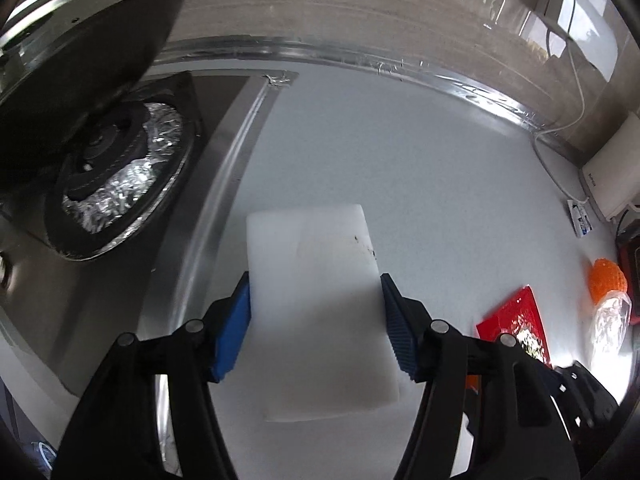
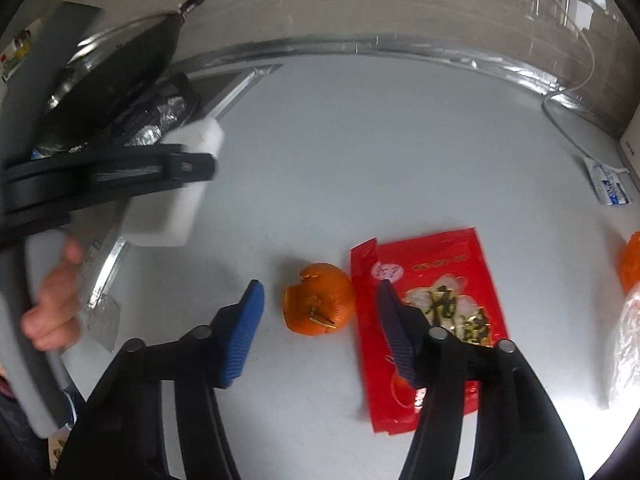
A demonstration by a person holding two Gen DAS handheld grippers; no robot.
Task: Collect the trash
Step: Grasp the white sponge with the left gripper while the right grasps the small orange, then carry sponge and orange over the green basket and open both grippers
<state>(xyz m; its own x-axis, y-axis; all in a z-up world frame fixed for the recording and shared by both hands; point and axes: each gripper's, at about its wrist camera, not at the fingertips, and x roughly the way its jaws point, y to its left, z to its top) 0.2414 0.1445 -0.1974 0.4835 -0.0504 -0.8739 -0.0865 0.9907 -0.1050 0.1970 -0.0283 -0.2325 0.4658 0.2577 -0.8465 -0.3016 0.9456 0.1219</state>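
My left gripper (image 1: 315, 292) is shut on a white foam block (image 1: 320, 304) and holds it above the white counter; the block also shows in the right wrist view (image 2: 172, 196), raised at the left. My right gripper (image 2: 320, 300) is open and hovers over an orange peel (image 2: 319, 298) that lies on the counter between its fingers. A red snack packet (image 2: 428, 320) lies flat just right of the peel, partly under the right finger. The packet also shows in the left wrist view (image 1: 516, 320).
A stove with a foil-lined burner (image 1: 120, 176) and a tilted black pan (image 1: 84, 60) stands at the left. A clear plastic bag with something orange (image 1: 608, 300) lies at the right edge. A white box (image 1: 612, 176), a cable and a small blue-white sachet (image 2: 608, 188) sit at the back right.
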